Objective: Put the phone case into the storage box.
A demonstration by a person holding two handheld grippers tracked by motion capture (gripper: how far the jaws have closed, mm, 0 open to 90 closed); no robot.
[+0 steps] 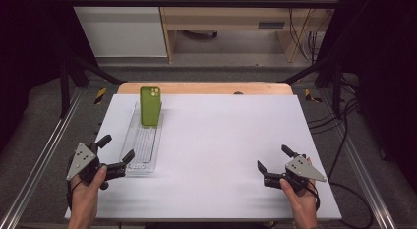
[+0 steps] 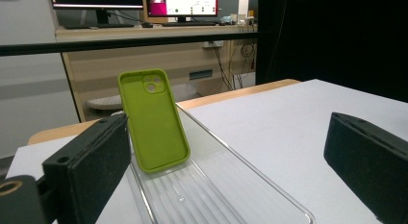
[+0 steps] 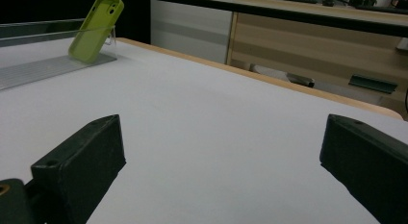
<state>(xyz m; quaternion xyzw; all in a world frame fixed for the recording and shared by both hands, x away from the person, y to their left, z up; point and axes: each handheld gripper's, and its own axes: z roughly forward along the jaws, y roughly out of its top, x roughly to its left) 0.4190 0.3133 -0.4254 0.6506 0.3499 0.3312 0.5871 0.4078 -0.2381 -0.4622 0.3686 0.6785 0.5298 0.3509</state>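
A green phone case (image 1: 150,106) stands tilted against the far end of a long clear plastic tray (image 1: 141,143) on the left of the white table (image 1: 221,140). From the left gripper view the green phone case (image 2: 153,120) leans in the clear plastic tray (image 2: 211,190) just ahead of the jaws. My left gripper (image 1: 116,151) is open at the tray's near end, nothing between its fingers. My right gripper (image 1: 274,158) is open near the front right of the table and holds nothing. The green phone case (image 3: 95,28) appears far left in the right gripper view.
A wooden desk (image 1: 231,15) and cables (image 1: 302,32) stand beyond the table's far edge. Metal rails (image 1: 39,160) run along both sides of the table. Monitors (image 2: 144,0) sit on the desk in the left gripper view.
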